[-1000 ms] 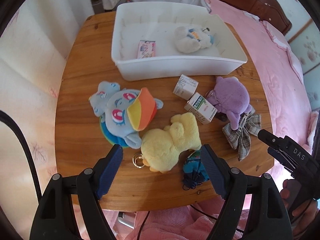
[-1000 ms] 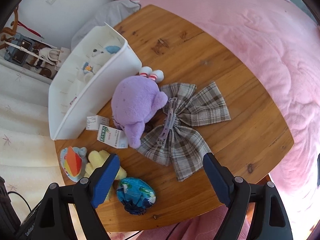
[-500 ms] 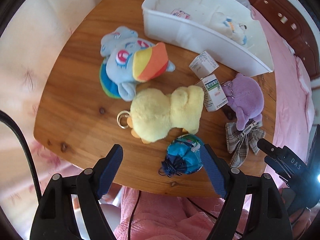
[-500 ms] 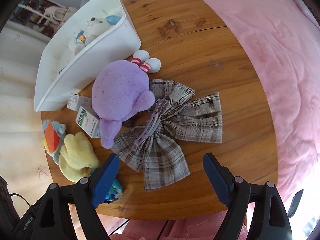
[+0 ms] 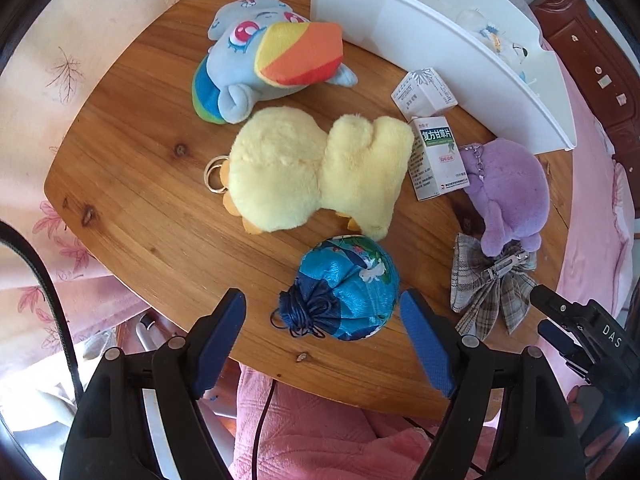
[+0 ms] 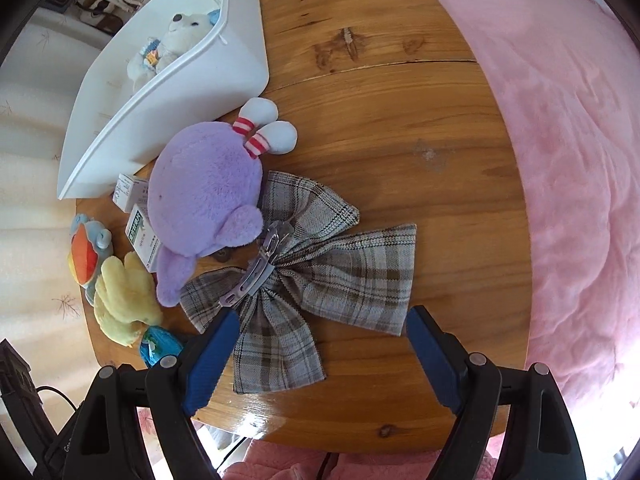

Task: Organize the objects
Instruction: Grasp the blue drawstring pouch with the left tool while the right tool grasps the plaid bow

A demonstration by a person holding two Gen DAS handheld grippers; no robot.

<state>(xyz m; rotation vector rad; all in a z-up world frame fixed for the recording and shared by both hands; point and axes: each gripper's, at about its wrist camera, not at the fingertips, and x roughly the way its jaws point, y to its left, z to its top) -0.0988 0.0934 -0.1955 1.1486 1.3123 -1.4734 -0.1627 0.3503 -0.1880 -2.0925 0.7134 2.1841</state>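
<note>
Your left hand-held gripper hangs wide apart around the blue pouch, yellow duck just behind. Your right hand-held gripper, also spread, straddles the plaid bow beside the purple plush on the desk.

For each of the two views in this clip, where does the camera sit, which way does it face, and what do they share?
Left wrist: mounted on the left gripper, looking down over the table's near edge at the blue drawstring pouch and yellow plush duck; both open fingers show, plus the right gripper's body at right.
Right wrist: mounted on the right gripper, looking down at the plaid bow hair clip and purple plush; its open fingers show.
Shared: wooden table, white bin, bow, purple plush, duck, pouch.
</note>
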